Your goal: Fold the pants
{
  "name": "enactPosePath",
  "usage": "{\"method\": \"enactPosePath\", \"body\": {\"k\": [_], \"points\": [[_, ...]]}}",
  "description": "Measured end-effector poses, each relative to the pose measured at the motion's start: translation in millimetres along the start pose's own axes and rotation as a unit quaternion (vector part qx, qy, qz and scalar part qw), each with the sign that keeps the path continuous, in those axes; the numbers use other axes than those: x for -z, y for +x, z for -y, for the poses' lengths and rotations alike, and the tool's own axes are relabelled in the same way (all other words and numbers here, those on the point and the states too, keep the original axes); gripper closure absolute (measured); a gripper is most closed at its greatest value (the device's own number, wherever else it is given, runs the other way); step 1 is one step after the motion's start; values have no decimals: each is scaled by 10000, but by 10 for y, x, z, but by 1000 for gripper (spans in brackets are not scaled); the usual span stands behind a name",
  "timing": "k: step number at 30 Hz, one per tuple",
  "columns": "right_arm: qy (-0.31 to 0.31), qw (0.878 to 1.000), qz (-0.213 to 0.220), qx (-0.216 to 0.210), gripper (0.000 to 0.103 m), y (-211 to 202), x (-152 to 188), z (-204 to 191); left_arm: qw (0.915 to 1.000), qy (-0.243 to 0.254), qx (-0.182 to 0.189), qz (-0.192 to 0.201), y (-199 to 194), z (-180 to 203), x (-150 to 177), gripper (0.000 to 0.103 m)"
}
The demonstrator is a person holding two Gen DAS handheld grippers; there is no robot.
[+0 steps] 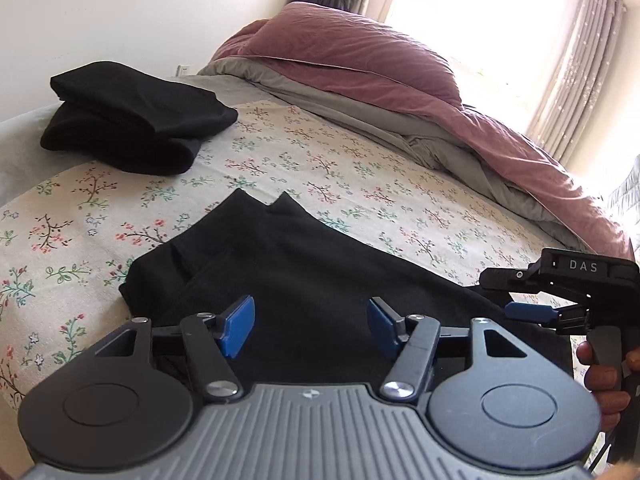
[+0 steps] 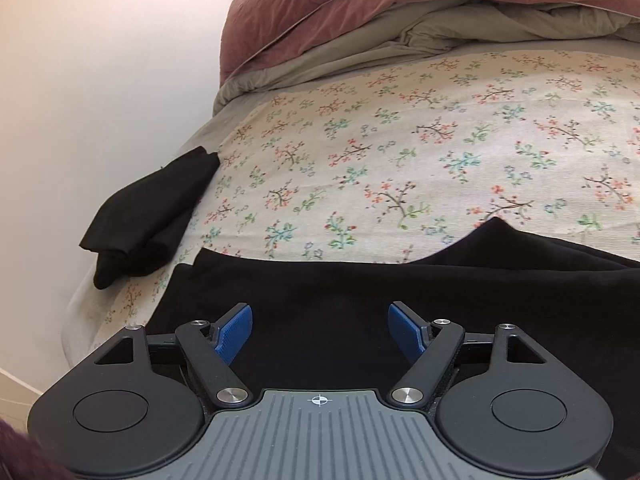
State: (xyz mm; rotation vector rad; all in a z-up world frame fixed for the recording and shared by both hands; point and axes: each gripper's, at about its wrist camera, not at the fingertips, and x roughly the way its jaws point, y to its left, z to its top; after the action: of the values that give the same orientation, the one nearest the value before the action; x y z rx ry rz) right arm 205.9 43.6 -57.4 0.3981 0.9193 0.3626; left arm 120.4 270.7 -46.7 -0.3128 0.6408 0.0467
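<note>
The left hand-held gripper [image 1: 310, 326] is hovering with its jaws spread wide and nothing between them, directly over the black pants [image 1: 280, 272]. In the left wrist view the pants are lying from 6 o'clock up toward 12, ending in 2 pointed corners. The right hand-held gripper [image 1: 528, 312] is showing at 3 o'clock in that view, at the cloth's right edge; from that side I cannot tell how far open it is. In its own view the right hand-held gripper [image 2: 320, 330] is also gaping wide and holding nothing, with the pants [image 2: 360, 300] running long-axis from 9 to 3 o'clock just beyond its tips. Both seem equally near. A folded black stack [image 1: 132, 116] is sitting at 10 o'clock on the floral bed [image 1: 360, 168], a pink duvet [image 1: 360, 52] is bunching at 1 o'clock, and a curtained window [image 1: 576, 60] is glowing at 2 o'clock.
</note>
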Motion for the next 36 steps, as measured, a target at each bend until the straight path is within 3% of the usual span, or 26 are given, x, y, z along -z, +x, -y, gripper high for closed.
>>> {"method": "enactPosePath", "body": {"k": [7, 16, 19, 24, 30, 36], "points": [[255, 9987, 217, 387, 21, -598, 205, 627, 9971, 545, 493, -214, 20, 408, 193, 14], [188, 9949, 335, 931, 19, -1174, 732, 1127, 9813, 1338, 1272, -545, 91, 937, 628, 7], [155, 9946, 249, 995, 19, -1291, 967, 1229, 9697, 1708, 1634, -623, 86, 1124, 815, 7], [213, 9972, -2, 717, 20, -1447, 1308, 1367, 9460, 2274, 2157, -826, 64, 1361, 1105, 7], [633, 9976, -183, 232, 44, -1581, 1558, 1539, 9189, 2984, 2459, -777, 3, 1562, 1365, 7], [1028, 9929, -469, -373, 72, -1575, 1630, 1685, 8961, 3264, 2922, -715, -33, 1576, 1433, 7]]}}
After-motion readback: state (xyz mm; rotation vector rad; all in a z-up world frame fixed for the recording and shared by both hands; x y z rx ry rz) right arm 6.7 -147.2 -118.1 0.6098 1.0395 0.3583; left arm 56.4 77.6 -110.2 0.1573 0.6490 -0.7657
